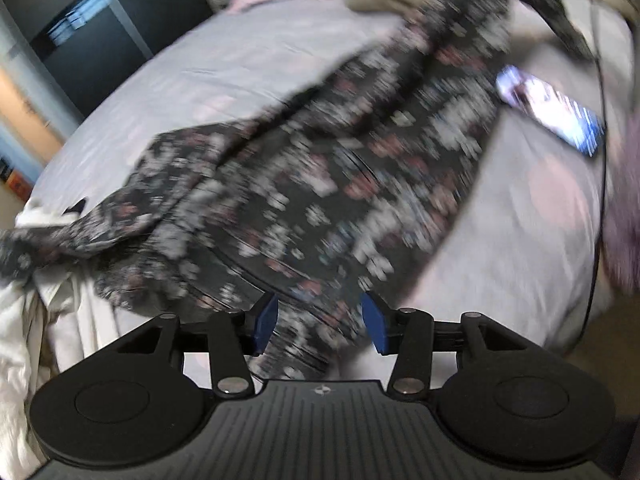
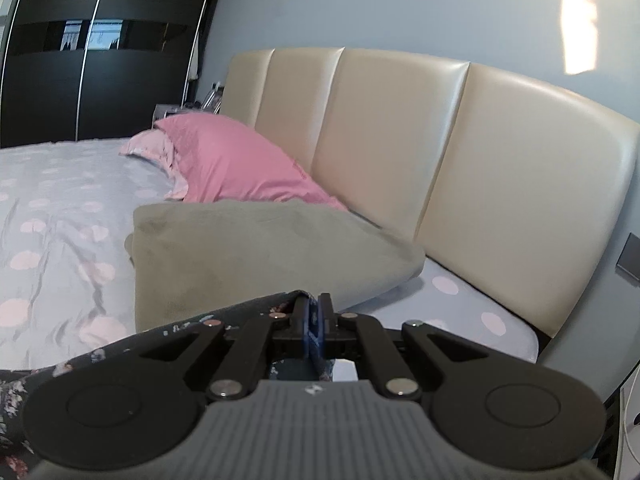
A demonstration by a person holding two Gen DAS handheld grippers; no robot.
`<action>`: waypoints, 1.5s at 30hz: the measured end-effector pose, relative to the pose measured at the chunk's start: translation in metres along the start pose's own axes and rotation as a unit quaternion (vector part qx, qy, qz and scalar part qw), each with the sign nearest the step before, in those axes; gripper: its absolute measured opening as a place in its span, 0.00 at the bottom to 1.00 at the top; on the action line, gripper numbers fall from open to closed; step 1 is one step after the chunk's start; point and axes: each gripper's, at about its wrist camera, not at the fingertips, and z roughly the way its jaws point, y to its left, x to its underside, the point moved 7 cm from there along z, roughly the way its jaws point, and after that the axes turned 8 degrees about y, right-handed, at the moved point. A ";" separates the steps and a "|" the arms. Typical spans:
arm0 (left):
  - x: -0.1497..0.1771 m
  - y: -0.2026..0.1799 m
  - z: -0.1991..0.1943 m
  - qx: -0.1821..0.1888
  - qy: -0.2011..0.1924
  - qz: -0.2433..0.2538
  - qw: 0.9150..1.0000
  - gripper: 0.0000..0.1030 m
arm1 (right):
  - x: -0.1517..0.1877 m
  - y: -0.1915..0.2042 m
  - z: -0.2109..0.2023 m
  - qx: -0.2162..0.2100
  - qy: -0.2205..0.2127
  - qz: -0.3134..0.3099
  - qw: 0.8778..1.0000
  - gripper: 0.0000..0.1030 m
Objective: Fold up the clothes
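A dark floral garment point(image 1: 320, 184) stretches diagonally across the bed in the blurred left wrist view. My left gripper point(image 1: 320, 322) hovers open over its near end, blue pads apart, with cloth seen between and below them. In the right wrist view my right gripper point(image 2: 317, 320) is shut on an edge of the same floral garment point(image 2: 120, 344), which trails off to the lower left. Just beyond the right gripper lies a folded olive-green cloth point(image 2: 256, 256) on the bed.
The bed has a grey sheet with pink dots point(image 2: 52, 216), a pink pillow point(image 2: 228, 164) and a cream padded headboard point(image 2: 440, 152). A lit phone point(image 1: 552, 112) with a cable lies on the sheet. White bedding point(image 1: 40, 320) bunches at the left; a dark wardrobe point(image 2: 100, 60) stands behind.
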 end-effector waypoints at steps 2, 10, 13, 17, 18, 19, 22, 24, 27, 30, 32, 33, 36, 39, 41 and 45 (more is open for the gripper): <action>0.004 -0.008 0.006 -0.011 -0.002 0.027 1.000 0.44 | 0.002 0.004 0.004 -0.003 0.005 -0.006 1.000 0.04; 0.012 -0.034 0.032 -0.027 0.005 0.088 0.996 0.49 | 0.002 0.012 0.006 -0.011 0.008 -0.011 1.000 0.05; 0.007 -0.032 0.037 -0.035 -0.003 0.085 0.996 0.49 | 0.002 0.014 0.011 -0.004 0.012 -0.013 1.000 0.05; -0.002 -0.020 0.043 -0.020 0.001 0.031 0.999 0.28 | 0.002 0.019 0.017 0.003 0.014 -0.024 1.000 0.05; -0.005 -0.016 0.041 -0.012 0.001 0.015 1.000 0.22 | 0.003 0.020 0.018 0.006 0.014 -0.028 1.000 0.05; -0.007 -0.013 0.039 -0.008 -0.002 0.003 1.000 0.13 | 0.002 0.021 0.019 0.007 0.013 -0.030 0.999 0.05; -0.014 0.000 0.028 -0.014 -0.017 -0.022 1.000 0.07 | 0.002 0.019 0.019 0.012 0.011 -0.027 1.000 0.05; -0.019 0.010 0.013 -0.024 -0.036 -0.036 0.998 0.06 | 0.001 0.016 0.019 0.015 0.010 -0.020 1.000 0.05; -0.028 0.030 -0.017 -0.027 -0.072 -0.071 0.995 0.05 | 0.001 0.011 0.016 0.022 0.006 -0.008 1.000 0.05; -0.038 0.048 -0.054 -0.028 -0.110 -0.092 0.989 0.04 | -0.007 -0.004 0.005 0.036 -0.007 0.015 0.999 0.05; -0.045 0.057 -0.082 -0.027 -0.139 -0.097 0.985 0.04 | -0.014 -0.016 -0.004 0.047 -0.017 0.032 0.998 0.05; -0.049 0.060 -0.097 -0.025 -0.154 -0.097 0.983 0.04 | -0.017 -0.022 -0.008 0.052 -0.022 0.041 0.998 0.05; -0.061 0.065 -0.144 -0.019 -0.199 -0.087 0.976 0.03 | -0.027 -0.040 -0.021 0.069 -0.038 0.067 0.995 0.05; -0.072 0.067 -0.192 0.013 -0.241 -0.080 0.967 0.03 | -0.036 -0.059 -0.035 0.085 -0.054 0.093 0.991 0.05; -0.079 0.067 -0.224 0.037 -0.268 -0.077 0.960 0.03 | -0.043 -0.073 -0.045 0.098 -0.066 0.110 0.987 0.05; -0.085 0.073 -0.297 0.092 -0.335 -0.071 0.935 0.03 | -0.071 -0.124 -0.079 0.141 -0.115 0.145 0.973 0.05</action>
